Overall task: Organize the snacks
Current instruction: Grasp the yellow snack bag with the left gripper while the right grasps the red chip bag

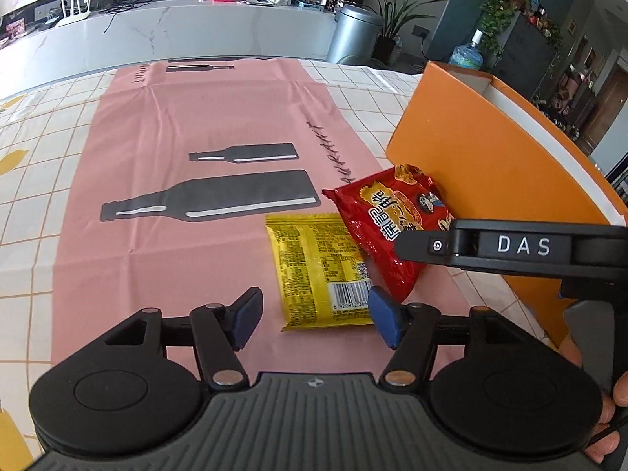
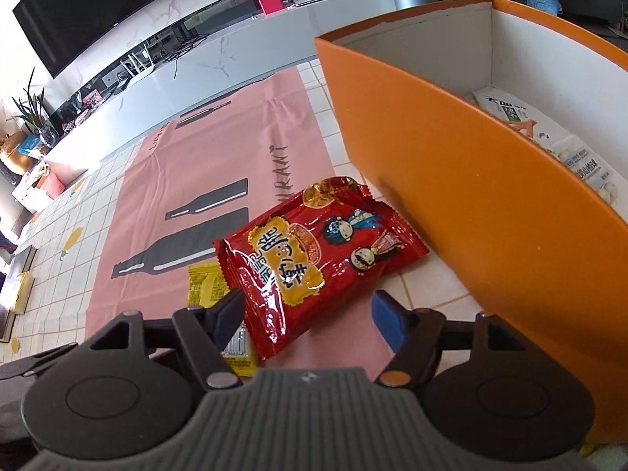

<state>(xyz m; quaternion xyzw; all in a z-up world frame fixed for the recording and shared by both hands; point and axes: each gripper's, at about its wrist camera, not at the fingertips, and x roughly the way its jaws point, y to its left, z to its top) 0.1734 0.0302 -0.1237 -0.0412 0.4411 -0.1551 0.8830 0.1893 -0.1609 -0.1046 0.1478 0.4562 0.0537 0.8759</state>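
Your left gripper point(image 1: 314, 316) sits low over the pink mat point(image 1: 188, 117), its blue-padded fingers point(image 1: 386, 320) spread apart and clamping nothing. Between them, just ahead, lies the yellow snack packet point(image 1: 314, 271), flat on the mat with its barcode end towards you; the right-hand pad reaches its near corner, though whether it touches you cannot tell from this view. Overlapping the far right edge of that packet is the red snack packet point(image 1: 392, 219), which runs up towards the orange box point(image 1: 490, 157) beyond and to the right of your fingers.

Your right gripper point(image 2: 310, 316) is also spread wide, pinching nothing. The red snack packet point(image 2: 314, 259) lies between and just ahead of its fingers, near end down between the pads, with no pad pressing on it. To the left of that, partly under the left finger, the yellow snack packet point(image 2: 206, 282) shows beneath the red one. Immediately to the right stands the orange box point(image 2: 471, 196), its white inside open to you, with pale snack bags point(image 2: 549, 137) already lying in its bottom. In the left wrist view your right gripper's black body point(image 1: 522, 247) crosses in from the right, above the red packet's near end.
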